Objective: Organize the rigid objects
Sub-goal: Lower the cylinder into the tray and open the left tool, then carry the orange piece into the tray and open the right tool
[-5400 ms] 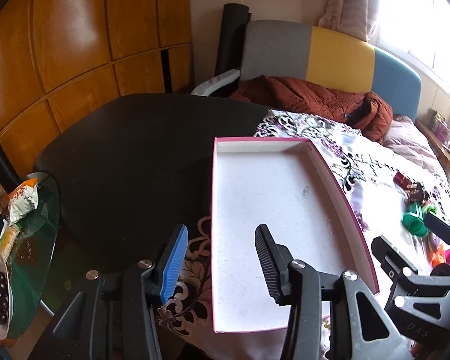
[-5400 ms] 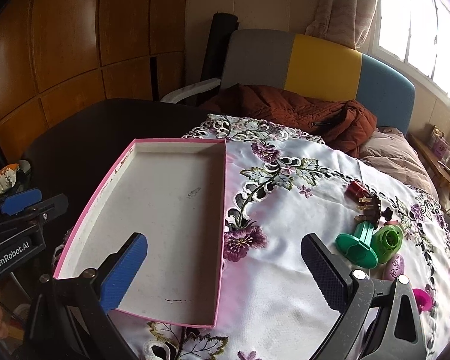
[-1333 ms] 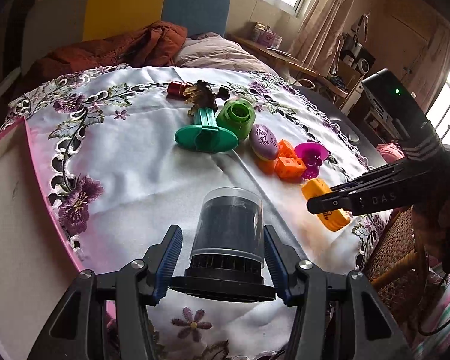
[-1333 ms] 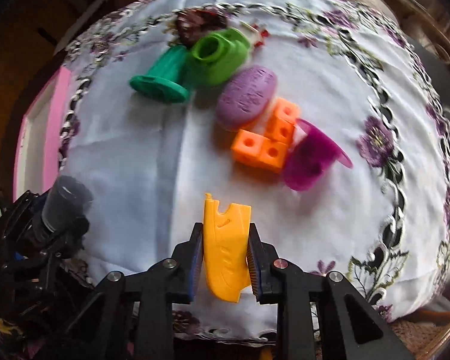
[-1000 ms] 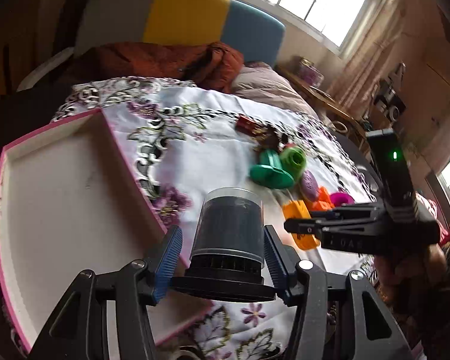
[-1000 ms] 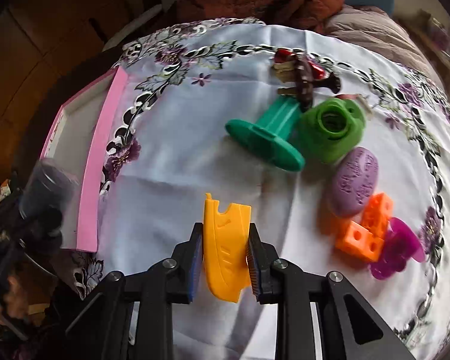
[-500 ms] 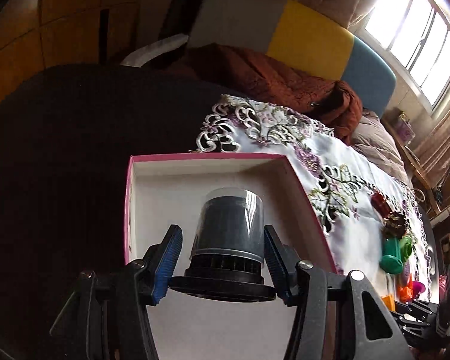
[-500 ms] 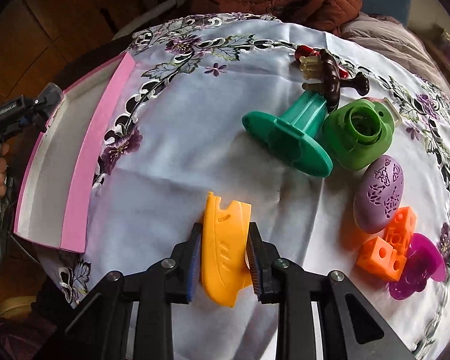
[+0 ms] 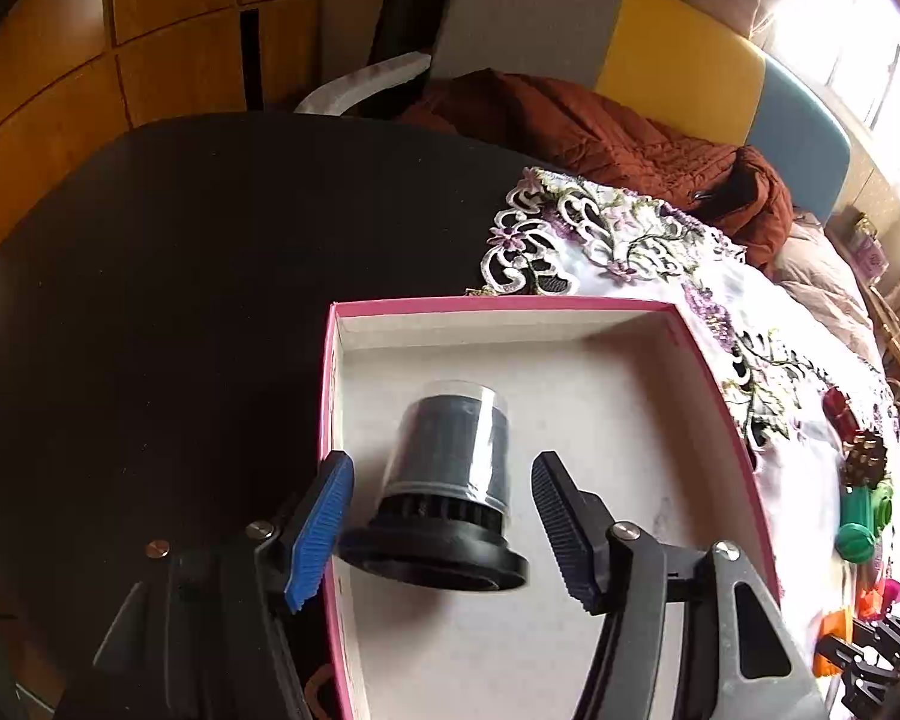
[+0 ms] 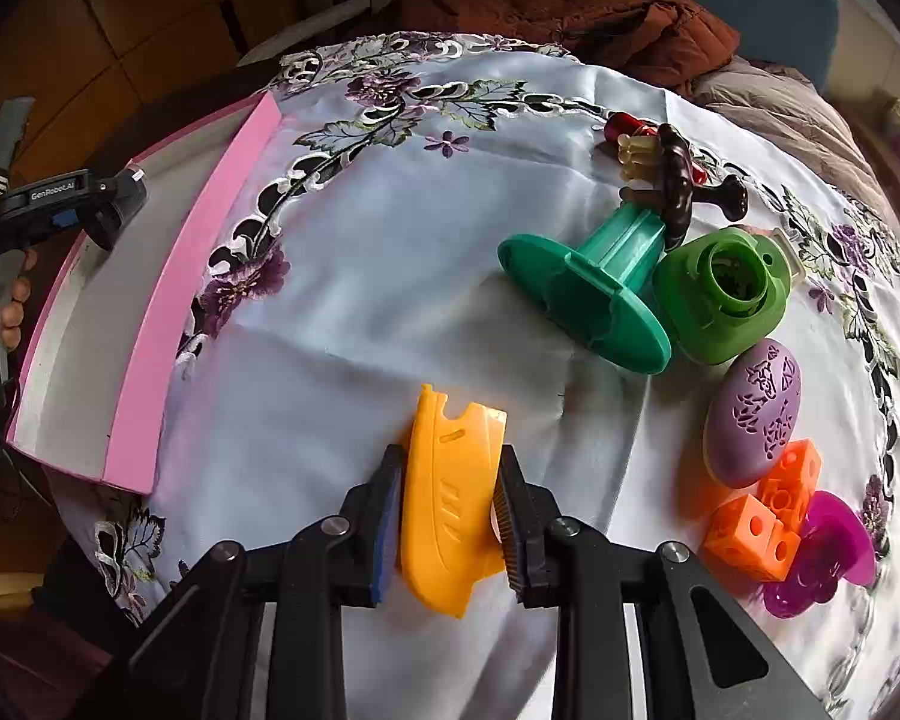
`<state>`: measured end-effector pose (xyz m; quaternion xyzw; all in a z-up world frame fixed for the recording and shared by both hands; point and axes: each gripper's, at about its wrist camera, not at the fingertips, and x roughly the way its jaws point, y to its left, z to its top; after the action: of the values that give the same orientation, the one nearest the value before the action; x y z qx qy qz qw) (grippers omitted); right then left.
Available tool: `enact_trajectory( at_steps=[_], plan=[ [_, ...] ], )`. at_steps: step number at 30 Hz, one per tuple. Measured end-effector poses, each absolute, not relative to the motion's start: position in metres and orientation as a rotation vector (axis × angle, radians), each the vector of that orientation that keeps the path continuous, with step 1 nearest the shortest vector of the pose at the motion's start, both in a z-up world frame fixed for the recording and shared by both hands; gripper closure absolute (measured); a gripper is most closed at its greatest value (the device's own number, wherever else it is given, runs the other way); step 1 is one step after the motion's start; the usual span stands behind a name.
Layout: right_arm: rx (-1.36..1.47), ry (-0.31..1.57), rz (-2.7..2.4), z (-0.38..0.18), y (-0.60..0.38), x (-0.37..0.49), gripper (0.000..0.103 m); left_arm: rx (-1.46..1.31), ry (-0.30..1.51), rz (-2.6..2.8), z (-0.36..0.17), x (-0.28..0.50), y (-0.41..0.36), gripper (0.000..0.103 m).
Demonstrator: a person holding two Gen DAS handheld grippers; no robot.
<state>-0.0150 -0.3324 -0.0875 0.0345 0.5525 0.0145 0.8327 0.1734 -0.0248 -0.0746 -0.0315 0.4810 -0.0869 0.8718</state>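
Your left tool [image 9: 444,531] had just been opening; its pads stood clear of the black capped cylinder [image 9: 447,480] lying in the pink-rimmed box [image 9: 570,305]. Your right tool [image 10: 450,519] clamped the yellow piece [image 10: 450,498] over the embroidered cloth [image 10: 360,312]; green, purple and orange pieces lay beyond.

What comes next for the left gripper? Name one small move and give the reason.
Probably draw the left gripper straight back. Its jaws have just been opening and stand clear of the black cylinder with the clear cap, which now seems to rest inside the pink-rimmed box. The right gripper holds the yellow plastic piece.
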Motion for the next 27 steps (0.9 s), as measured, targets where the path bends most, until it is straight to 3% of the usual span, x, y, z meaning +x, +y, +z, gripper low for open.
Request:
enact_trajectory(
  at_steps=[11, 27],
  plan=[
    [0.092, 1.173, 0.026, -0.088, -0.335, -0.016, 0.074, -0.035, 0.900, -0.201, -0.035, 0.093, -0.022, 0.039],
    [0.045, 1.147, 0.005, -0.087, -0.330, -0.017, 0.074, -0.051, 0.924, -0.226, -0.027, 0.039, -0.031, 0.040]
  ],
)
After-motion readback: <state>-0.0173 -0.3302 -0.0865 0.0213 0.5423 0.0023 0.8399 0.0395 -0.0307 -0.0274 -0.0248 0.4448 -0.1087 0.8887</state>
